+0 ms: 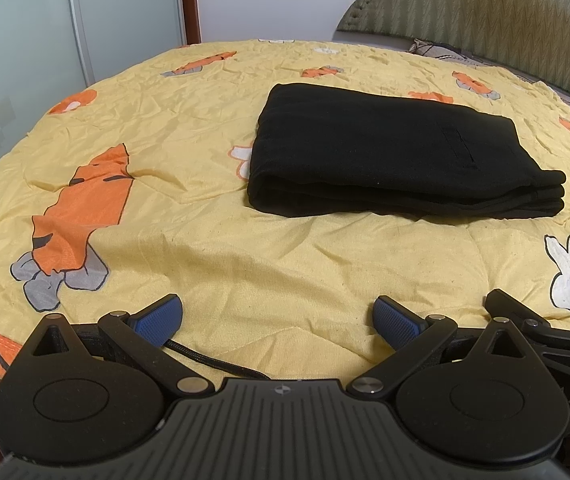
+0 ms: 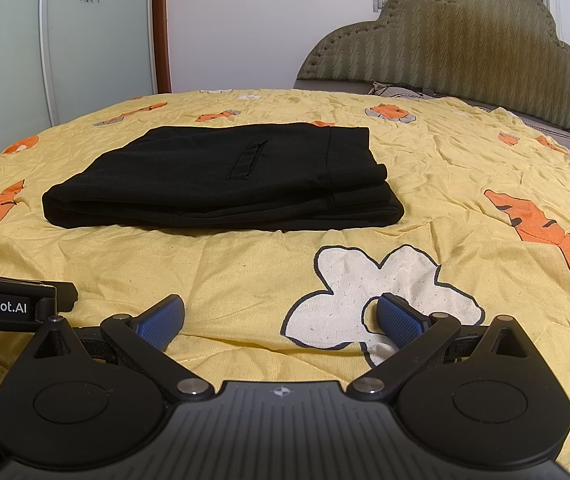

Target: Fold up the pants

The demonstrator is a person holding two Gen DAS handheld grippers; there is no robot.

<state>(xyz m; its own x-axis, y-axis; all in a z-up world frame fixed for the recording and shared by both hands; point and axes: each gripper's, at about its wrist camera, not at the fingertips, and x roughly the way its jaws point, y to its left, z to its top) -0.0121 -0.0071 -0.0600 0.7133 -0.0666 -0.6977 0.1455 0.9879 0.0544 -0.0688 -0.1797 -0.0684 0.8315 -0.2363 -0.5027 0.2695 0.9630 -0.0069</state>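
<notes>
With the left gripper (image 1: 278, 316) and right gripper (image 2: 281, 316) both held wide and empty at frame bottom, the folded pants (image 1: 397, 152) at centre could be undone if snagged during another approach.

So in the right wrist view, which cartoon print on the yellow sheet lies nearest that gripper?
The white flower-shaped print with the black outline, right in front of the open right gripper and reaching behind its right finger. The orange carrot prints lie farther off, around the folded black pants.

Matt black cloth pants (image 1: 385, 152), crinkly sheet (image 1: 205, 248).
</notes>
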